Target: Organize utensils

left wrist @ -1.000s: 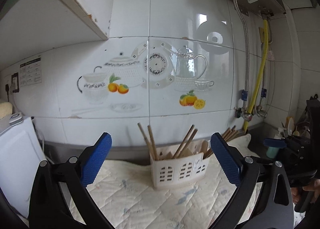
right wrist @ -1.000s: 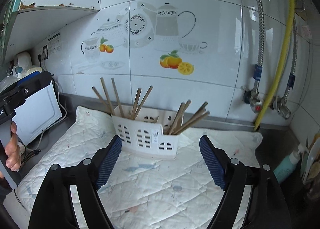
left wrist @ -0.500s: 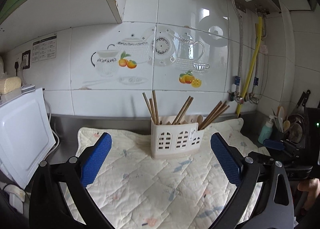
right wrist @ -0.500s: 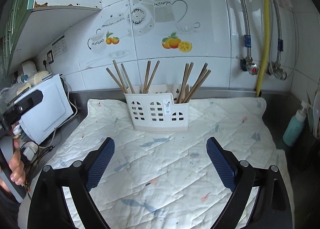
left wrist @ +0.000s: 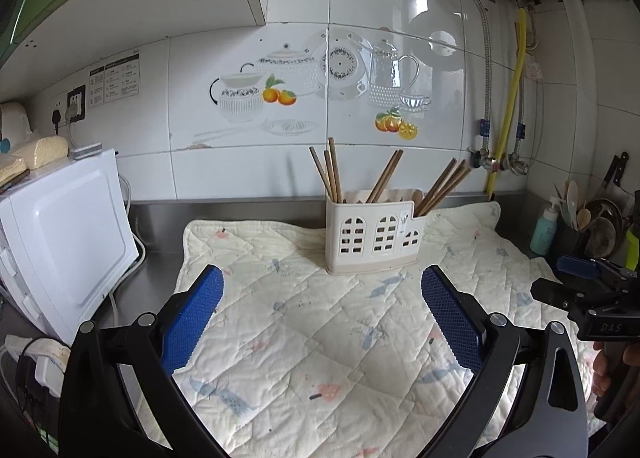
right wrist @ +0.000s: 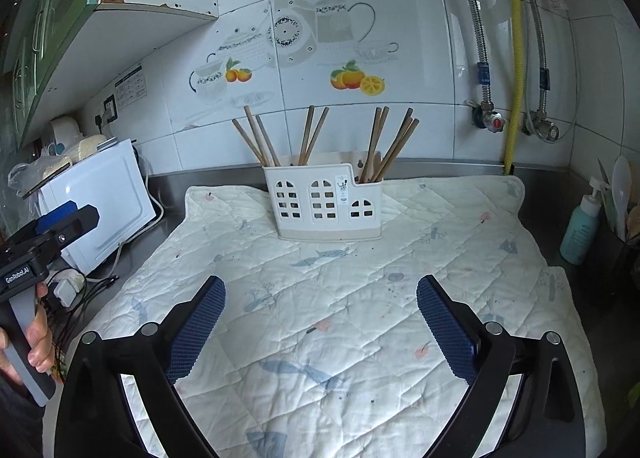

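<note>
A white plastic utensil caddy [left wrist: 374, 236] stands upright on a quilted mat [left wrist: 320, 338] near the tiled wall. Several wooden chopsticks [left wrist: 331, 173] stick out of its compartments. It also shows in the right wrist view [right wrist: 326, 205], with chopsticks [right wrist: 390, 145] leaning in it. My left gripper [left wrist: 322, 290] is open and empty, well back from the caddy above the mat. My right gripper [right wrist: 320, 298] is open and empty, also back from the caddy. Each gripper shows at the edge of the other's view.
A white microwave [left wrist: 60, 234] stands at the left on the steel counter [left wrist: 160, 213]. A teal soap bottle [right wrist: 580, 230] and a dark holder of spoons [left wrist: 580, 217] stand at the right. Yellow and metal pipes [right wrist: 514, 57] run down the wall.
Both grippers have pulled back from the caddy and tilted downward, so the caddy looks smaller and more of the mat shows. Both stay open and empty.
</note>
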